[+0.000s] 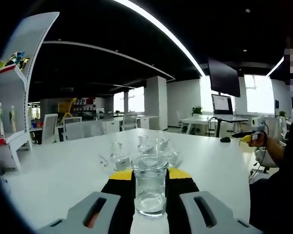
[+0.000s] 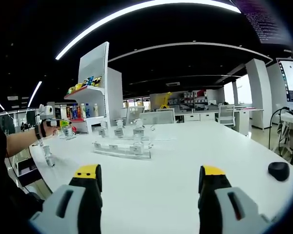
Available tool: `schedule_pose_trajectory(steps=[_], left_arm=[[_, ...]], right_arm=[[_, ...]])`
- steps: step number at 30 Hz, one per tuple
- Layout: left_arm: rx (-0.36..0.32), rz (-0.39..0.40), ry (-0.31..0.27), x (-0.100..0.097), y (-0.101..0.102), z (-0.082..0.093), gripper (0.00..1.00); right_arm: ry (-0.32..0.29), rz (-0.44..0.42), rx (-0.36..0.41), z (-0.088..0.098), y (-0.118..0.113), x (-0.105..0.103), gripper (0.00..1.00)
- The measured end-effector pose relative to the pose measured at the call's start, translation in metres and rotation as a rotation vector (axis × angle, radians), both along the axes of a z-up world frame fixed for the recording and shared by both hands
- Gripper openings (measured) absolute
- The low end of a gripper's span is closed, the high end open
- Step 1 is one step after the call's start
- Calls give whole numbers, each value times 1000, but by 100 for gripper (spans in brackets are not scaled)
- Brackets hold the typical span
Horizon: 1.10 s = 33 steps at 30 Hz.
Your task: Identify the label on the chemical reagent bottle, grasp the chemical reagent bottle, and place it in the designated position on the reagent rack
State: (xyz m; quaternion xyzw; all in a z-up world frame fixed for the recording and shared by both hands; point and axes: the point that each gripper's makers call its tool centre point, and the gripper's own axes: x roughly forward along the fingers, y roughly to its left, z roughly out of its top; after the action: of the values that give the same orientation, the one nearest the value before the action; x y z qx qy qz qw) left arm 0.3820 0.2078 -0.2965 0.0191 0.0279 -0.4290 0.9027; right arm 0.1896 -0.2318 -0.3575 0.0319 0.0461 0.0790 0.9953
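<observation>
A clear glass reagent bottle (image 1: 150, 192) with a wide stopper stands upright between my left gripper's (image 1: 150, 174) yellow-tipped jaws, which are shut on it above the white table. Just beyond it, several more small glass bottles (image 1: 142, 148) sit on a clear rack. In the right gripper view that rack (image 2: 122, 146) lies on the table ahead and to the left, labels along its front. My right gripper (image 2: 150, 174) hangs open over the table with nothing between its jaws. The left gripper (image 2: 64, 126) shows at the far left, held by a person's hand.
A white shelf unit (image 2: 95, 92) with colourful bottles stands behind the rack, also seen as the shelf (image 1: 17, 83). One small bottle (image 2: 49, 156) stands near the table's left edge. A black mouse (image 2: 278, 170) lies at the right. The right gripper (image 1: 251, 130) shows in a hand.
</observation>
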Motion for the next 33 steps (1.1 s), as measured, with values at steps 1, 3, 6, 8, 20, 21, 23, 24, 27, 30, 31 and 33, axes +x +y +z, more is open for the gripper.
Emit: schedule_pose_trajectory(steps=[1, 3, 6, 8, 20, 21, 23, 24, 27, 30, 31, 33], left_arm=[[1, 0, -2, 0, 0, 1, 23], [4, -1, -5, 0, -1, 3, 23], [12, -3, -13, 2, -3, 7, 23], [15, -9, -15, 2, -5, 10, 23], [2, -46, -24, 7, -27, 25, 23], [3, -44, -26, 8, -28, 26, 23], [3, -42, -31, 9, -29, 27, 23], [5, -43, -37, 10, -30, 28, 23], [-3, -42, -33, 14, -32, 29, 23], [9, -41, -35, 16, -36, 29, 23], [12, -43, -36, 16, -38, 30, 23], [12, -47, -39, 17, -41, 32, 23]], right_arm=[[1, 0, 0, 0, 0, 0, 78], [4, 2, 0, -1, 1, 1, 78], [4, 4, -4, 0, 4, 2, 78], [4, 6, -4, 0, 5, 2, 78], [13, 6, -12, -3, 6, 2, 78], [14, 4, -11, -3, 6, 2, 78], [14, 2, -9, -3, 5, 2, 78], [13, 2, -9, -3, 5, 2, 78], [15, 2, -9, -4, 4, 1, 78], [16, 2, -7, -5, 4, 1, 78], [16, 1, -6, -5, 3, 1, 77], [18, 0, -6, -6, 3, 1, 77]])
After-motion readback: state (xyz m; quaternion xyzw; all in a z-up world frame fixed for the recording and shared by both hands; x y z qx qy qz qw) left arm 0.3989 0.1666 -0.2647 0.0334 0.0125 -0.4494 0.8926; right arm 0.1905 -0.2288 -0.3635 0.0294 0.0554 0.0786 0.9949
